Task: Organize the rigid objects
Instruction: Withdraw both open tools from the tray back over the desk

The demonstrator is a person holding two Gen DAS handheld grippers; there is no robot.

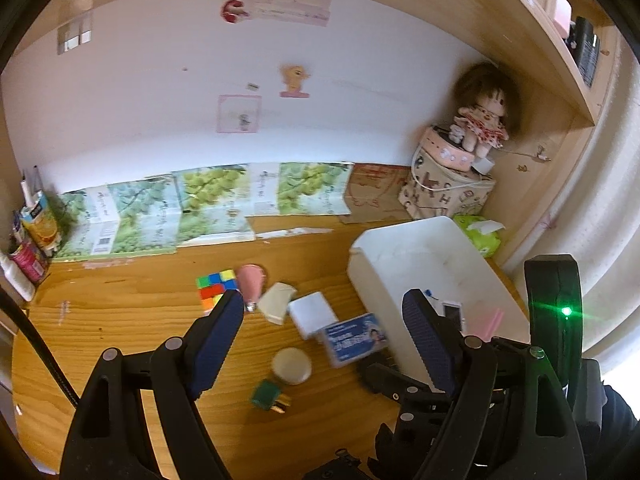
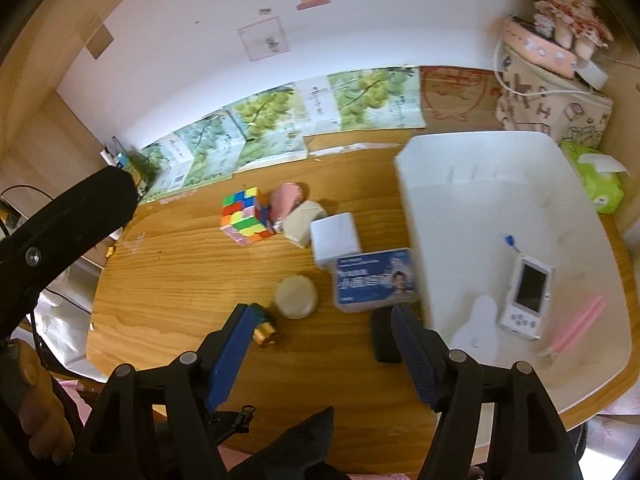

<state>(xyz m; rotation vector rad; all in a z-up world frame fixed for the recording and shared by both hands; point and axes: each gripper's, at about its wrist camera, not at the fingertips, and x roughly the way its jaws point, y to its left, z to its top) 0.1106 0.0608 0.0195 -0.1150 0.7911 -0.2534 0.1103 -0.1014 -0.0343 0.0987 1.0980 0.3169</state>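
Observation:
A white bin [image 2: 452, 152] stands on the right of the wooden desk; it also shows in the left wrist view [image 1: 400, 240]. Inside lie a white handheld device [image 2: 526, 294], a pink stick [image 2: 576, 326] and a blue pin [image 2: 510, 240]. On the desk lie a Rubik's cube [image 2: 246, 216], a pink bulb [image 2: 284, 202], a beige block [image 2: 302, 222], a white box [image 2: 334, 238], a blue-labelled case [image 2: 376, 280], a round beige tin [image 2: 296, 296], a green-and-gold item [image 2: 264, 326] and a black object [image 2: 384, 336]. My left gripper [image 1: 324, 312] is open and empty above them. My right gripper [image 2: 324, 316] is open and empty.
A doll [image 1: 482, 118] sits on a pink case atop a patterned box [image 1: 448, 194] at the back right. A green tissue pack [image 2: 596, 180] lies behind the bin. Grape-printed cartons [image 1: 160, 208] line the wall. Bottles and a juice carton [image 1: 38, 224] stand far left.

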